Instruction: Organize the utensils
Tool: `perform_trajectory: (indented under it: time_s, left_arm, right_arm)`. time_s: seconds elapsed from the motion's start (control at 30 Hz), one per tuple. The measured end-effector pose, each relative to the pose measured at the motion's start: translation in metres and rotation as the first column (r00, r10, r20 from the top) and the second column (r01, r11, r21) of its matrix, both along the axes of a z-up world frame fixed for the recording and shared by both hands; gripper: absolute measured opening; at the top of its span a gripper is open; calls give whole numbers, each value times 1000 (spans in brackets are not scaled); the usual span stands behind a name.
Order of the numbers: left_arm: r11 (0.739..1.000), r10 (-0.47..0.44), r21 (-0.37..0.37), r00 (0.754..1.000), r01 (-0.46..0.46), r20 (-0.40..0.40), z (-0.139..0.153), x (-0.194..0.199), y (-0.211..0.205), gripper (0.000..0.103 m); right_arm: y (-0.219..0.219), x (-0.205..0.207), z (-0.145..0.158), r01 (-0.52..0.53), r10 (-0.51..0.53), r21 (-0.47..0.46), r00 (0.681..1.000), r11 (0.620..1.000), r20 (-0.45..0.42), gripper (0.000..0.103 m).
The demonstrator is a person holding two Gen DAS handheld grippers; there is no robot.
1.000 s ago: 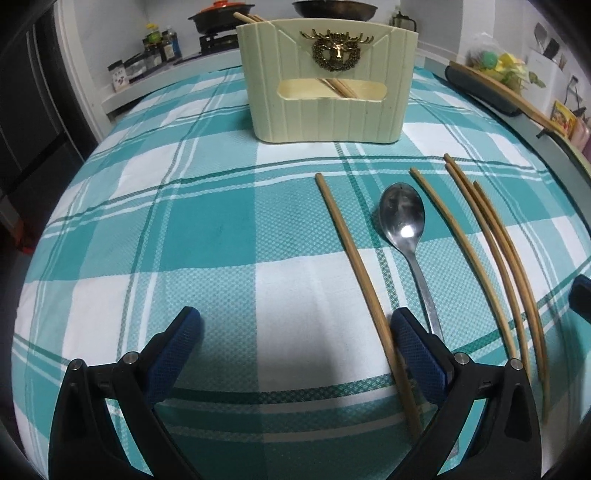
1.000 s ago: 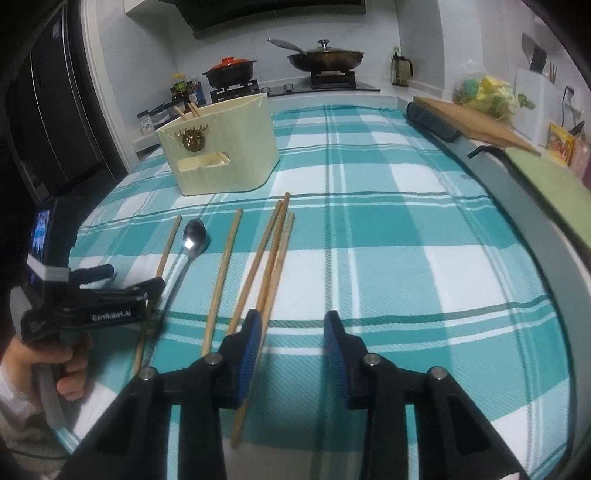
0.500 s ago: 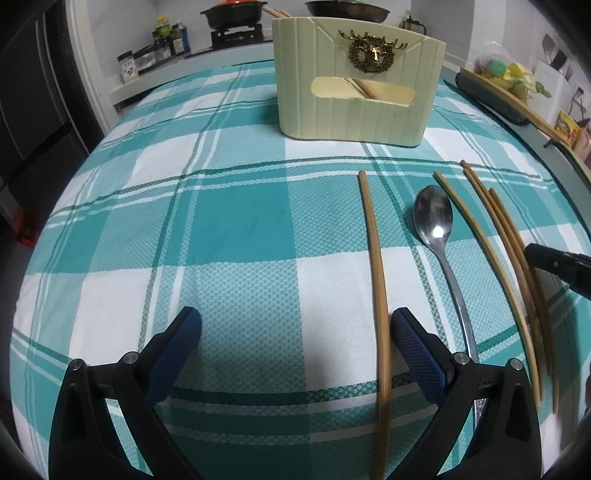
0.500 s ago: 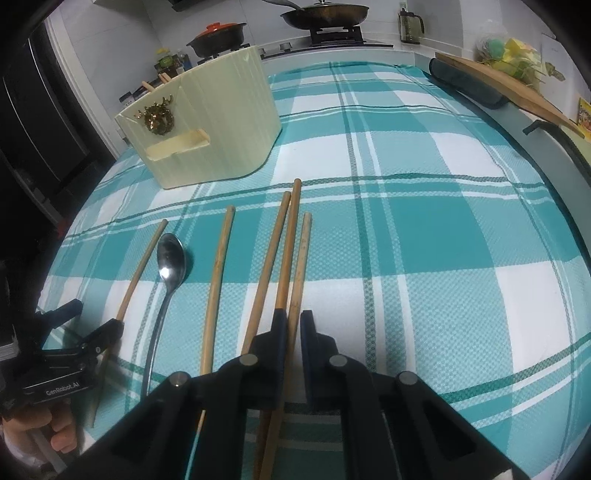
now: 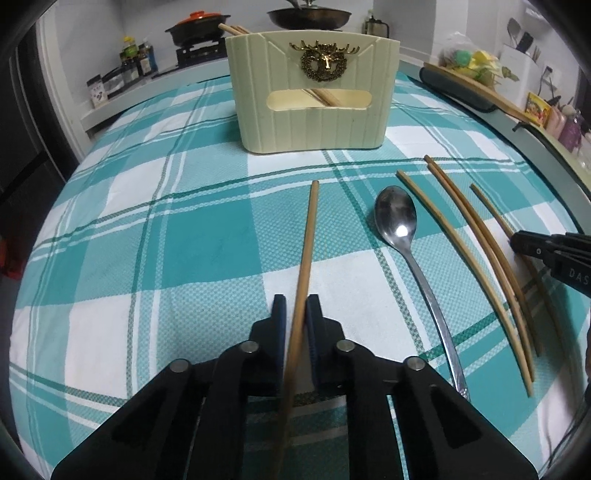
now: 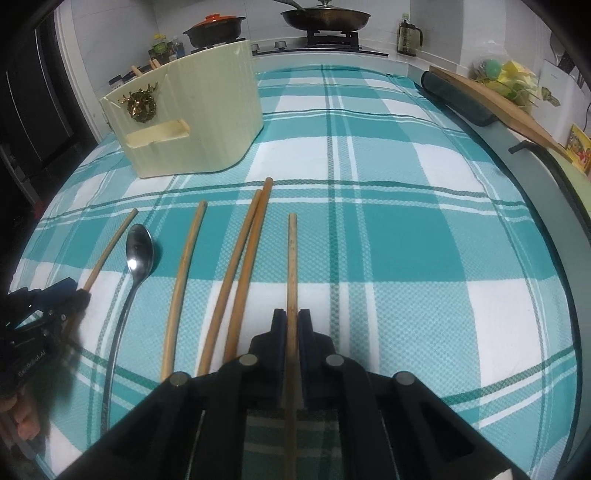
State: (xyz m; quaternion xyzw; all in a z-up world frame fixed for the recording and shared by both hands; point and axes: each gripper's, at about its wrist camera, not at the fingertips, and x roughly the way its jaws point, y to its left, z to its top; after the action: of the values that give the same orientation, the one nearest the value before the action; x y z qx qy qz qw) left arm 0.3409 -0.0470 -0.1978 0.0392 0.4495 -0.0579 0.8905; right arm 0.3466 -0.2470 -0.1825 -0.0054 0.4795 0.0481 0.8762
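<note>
Left wrist, left claw (image 5: 295, 308) clamps chopstick (image 5: 307, 243), open tablecloth (image 5: 129, 236) leftward

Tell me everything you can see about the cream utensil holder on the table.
The cream ribbed plastic utensil holder stands upright on the teal and white checked tablecloth, beyond the loose utensils and touching none. Its sides are curved, and the front carries a brass-coloured deer-head wreath emblem above a wide horizontal slot. Wooden chopsticks already inside lean diagonally, visible through the slot with tips above the rim. Neither gripper touches it.
</note>
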Motion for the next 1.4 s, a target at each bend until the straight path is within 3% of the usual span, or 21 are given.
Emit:
perform_trajectory:
  time_s: [0.33,0.4,0.47,0.5,0.53,0.8,0.97,1.07,1.27,1.4]
  left_arm:
    - [994,69,-85,996,-73,-49,1,-35,41,9]
    - [991,80,-100,995,-86,-66,2,-36,46,25]
    - [991,95,-94,994,-100,-57,5,-37,47,53]
    - [991,105,-78,993,-108,-47,6,-37,47,56]
    - [992,108,-62,993,-110,-41,7,-37,46,57]
    - [996,94,0,995,-94,-32,8,-32,38,60]
    - [996,86,1,996,-86,-38,7,-31,39,61]
    - [995,92,-27,995,-93,-42,9,-30,48,65]
    - [980,84,-174,991,-101,-104,7,-19,74,71]
    - [980,19,-193,991,-44,-130,9,-6,73,71]
  right_arm:
    - [-31,-45,1,55,-54,-71,998,996,15,5]
    - [-33,-51,1,52,-52,-68,999,996,13,12]
    - [-36,-55,2,50,-50,-32,999,998,13,33]
    - [-37,-56,3,54,-54,-17,998,998,19,47]
    - [-38,-58,3,57,-57,-9,998,998,26,48]
    - [-43,-64,6,71,-70,-6,997,997,37,48]
    - [-44,-64,10,77,-76,-5,996,997,48,48]
    - [-45,-62,13,75,-74,-3,996,997,53,48]
    - [-57,-59,20,83,-84,23,996,996,38,48]
    - [-53,-48,17,35,-35,31,999,999,-3,48]
